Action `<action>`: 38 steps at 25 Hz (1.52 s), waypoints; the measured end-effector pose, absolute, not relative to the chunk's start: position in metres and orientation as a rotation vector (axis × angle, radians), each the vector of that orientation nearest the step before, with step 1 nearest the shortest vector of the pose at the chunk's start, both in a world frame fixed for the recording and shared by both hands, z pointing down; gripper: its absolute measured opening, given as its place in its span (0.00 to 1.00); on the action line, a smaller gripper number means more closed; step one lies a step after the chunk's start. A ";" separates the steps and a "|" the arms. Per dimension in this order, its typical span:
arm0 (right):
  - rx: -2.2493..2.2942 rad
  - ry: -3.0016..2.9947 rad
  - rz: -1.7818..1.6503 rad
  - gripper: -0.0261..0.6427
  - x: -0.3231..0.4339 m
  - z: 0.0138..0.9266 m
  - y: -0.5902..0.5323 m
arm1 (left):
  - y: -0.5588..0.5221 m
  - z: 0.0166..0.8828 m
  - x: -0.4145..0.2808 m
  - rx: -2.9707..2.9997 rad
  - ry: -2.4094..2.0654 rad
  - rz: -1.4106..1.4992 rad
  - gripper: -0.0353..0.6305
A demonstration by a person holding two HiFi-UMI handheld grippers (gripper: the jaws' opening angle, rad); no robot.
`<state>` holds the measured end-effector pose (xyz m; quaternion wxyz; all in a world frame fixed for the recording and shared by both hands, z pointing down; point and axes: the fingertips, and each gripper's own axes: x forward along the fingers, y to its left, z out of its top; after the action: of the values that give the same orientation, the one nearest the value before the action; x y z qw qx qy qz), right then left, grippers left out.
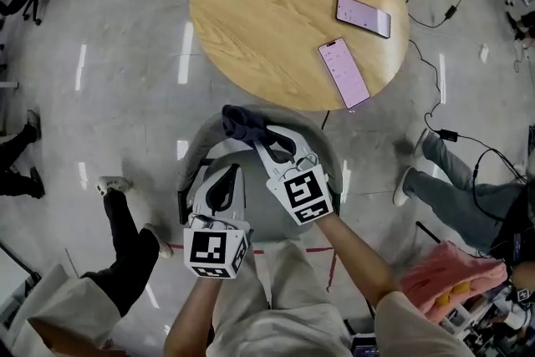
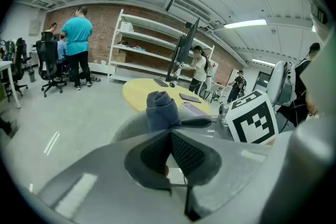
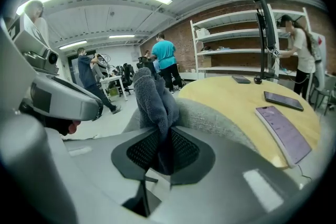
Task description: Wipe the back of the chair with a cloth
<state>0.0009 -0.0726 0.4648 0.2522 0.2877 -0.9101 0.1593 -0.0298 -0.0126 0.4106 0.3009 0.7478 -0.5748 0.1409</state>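
The grey fabric chair back (image 1: 199,146) curves below me, just short of the round table. A dark blue-grey cloth (image 1: 242,123) rests on its top rim, and my right gripper (image 1: 262,138) is shut on it. In the right gripper view the cloth (image 3: 154,96) stands bunched up between the jaws, with the chair back (image 3: 212,119) right behind it. My left gripper (image 1: 229,173) hovers over the seat, left of the right one, shut with nothing in it. The left gripper view shows the cloth (image 2: 161,107) on the chair back (image 2: 130,124) ahead of the shut jaws.
A round wooden table (image 1: 267,21) carrying phones (image 1: 343,71) stands just beyond the chair. People's legs are close by on the left (image 1: 125,226) and right (image 1: 447,180). Cables (image 1: 435,109) trail over the floor at the right. Office chairs and shelves stand farther off.
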 end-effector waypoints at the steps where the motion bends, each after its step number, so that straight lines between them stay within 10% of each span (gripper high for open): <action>1: 0.797 -2.470 0.437 0.15 0.005 0.465 -0.074 | -0.014 0.411 -0.027 1.991 -1.518 0.374 0.05; 38: 1.310 -2.218 0.534 0.15 0.116 0.468 -0.069 | -0.006 0.421 0.013 2.102 -1.397 0.423 0.05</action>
<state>0.1158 -0.0693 0.4675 0.2527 0.4820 -0.8156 0.1965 0.0134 -0.0059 0.4211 0.2870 0.7869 -0.5228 0.1583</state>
